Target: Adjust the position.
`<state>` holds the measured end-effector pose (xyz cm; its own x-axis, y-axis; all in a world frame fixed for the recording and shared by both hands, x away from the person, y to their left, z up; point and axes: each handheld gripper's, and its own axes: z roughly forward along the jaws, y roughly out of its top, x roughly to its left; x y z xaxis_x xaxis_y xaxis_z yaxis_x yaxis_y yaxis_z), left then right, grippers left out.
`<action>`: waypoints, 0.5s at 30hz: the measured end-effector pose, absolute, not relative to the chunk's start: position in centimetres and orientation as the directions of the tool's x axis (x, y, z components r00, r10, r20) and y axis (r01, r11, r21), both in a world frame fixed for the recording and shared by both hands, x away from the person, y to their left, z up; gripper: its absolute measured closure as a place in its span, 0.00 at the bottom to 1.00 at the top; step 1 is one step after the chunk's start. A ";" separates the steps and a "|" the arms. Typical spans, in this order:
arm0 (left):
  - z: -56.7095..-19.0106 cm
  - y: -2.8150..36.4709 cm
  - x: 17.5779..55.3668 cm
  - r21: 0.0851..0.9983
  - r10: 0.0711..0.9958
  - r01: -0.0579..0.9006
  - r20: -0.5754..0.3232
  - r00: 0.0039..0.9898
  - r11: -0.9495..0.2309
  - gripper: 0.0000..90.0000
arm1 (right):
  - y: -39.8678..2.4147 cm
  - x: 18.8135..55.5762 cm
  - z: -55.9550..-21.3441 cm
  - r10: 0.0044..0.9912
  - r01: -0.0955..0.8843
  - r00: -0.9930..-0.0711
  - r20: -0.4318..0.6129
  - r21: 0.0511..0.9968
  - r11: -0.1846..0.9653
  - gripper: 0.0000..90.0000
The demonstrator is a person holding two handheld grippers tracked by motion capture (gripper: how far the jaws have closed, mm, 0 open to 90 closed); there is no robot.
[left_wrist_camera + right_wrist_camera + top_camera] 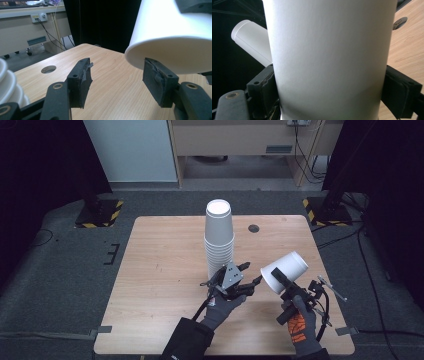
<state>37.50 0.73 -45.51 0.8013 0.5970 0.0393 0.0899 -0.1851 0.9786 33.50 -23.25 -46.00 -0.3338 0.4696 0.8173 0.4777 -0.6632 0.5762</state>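
The right gripper (pixel 278 281) is clamped on a single white paper cup (pixel 285 271) – in the right gripper view its two black pads press against opposite sides of the cup's wall (pixel 329 57). In the high view the cup lies tilted above the right front part of the wooden table (pixel 160 270), its open mouth turned towards the left gripper (pixel 252 274). The left gripper's jaws stand apart with nothing between them; in the left gripper view the rim of the held cup (pixel 170 37) sits just above and beyond one pad, and whether it touches I cannot tell. A tall stack of white paper cups (pixel 219 237) stands upside down near the table's middle – just beside the left gripper, well apart from the held cup
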 end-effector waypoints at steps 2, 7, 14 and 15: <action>-45.4 0.5 37.6 0.981 0.597 0.088 0.034 0.801 -0.175 0.44 | -23.3 33.5 -46.0 0.465 0.480 -0.331 0.821 0.571 -0.666 0.15; -45.4 0.1 37.8 0.981 0.592 0.085 0.035 0.805 -0.173 0.44 | -23.2 33.5 -46.0 0.458 0.482 -0.328 0.826 0.563 -0.671 0.15; -45.7 -0.8 37.9 0.984 0.578 0.075 0.034 0.815 -0.164 0.45 | -23.1 33.5 -46.1 0.450 0.489 -0.328 0.831 0.557 -0.672 0.15; -45.7 -0.9 38.0 0.984 0.577 0.073 0.034 0.816 -0.161 0.45 | -23.1 33.5 -46.1 0.451 0.489 -0.328 0.830 0.558 -0.670 0.15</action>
